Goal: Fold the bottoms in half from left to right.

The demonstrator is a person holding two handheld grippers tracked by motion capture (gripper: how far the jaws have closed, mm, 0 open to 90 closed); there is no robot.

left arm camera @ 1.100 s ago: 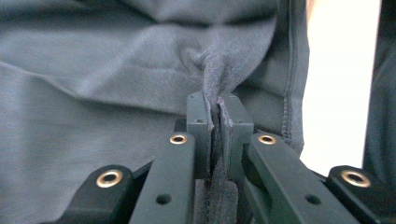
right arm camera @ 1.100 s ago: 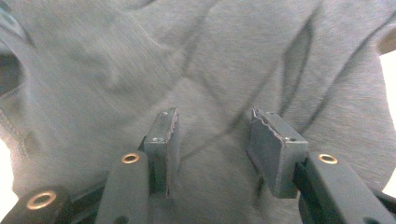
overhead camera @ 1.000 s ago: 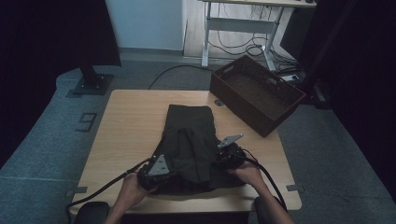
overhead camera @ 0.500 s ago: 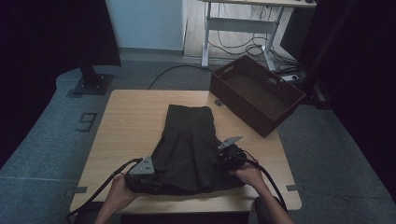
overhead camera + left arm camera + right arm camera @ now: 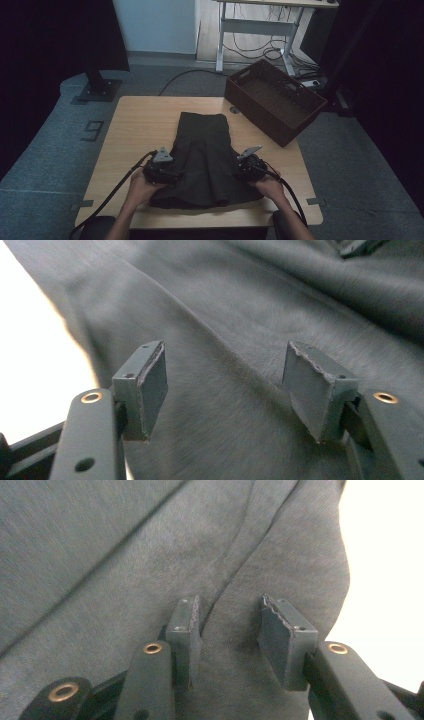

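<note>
My left gripper [image 5: 165, 172] has shifted from the skirt [image 5: 205, 160]'s middle to its left edge, fingers [image 5: 145, 385] just opened wide, nothing between. My right gripper [image 5: 245, 170] fingers [image 5: 287, 640] have been narrowing over a fold, not yet pinching. The skirt lies flat on the counter [image 5: 135, 125]: dark, soft, matte, flared; likely smoothing before folding.

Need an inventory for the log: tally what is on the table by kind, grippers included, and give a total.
Dark pleated garment: 1
Brown basket, at the table's far right corner: 1
Handheld grippers: 2, the left gripper and the right gripper, both at the garment's edges
Total: 4
</note>
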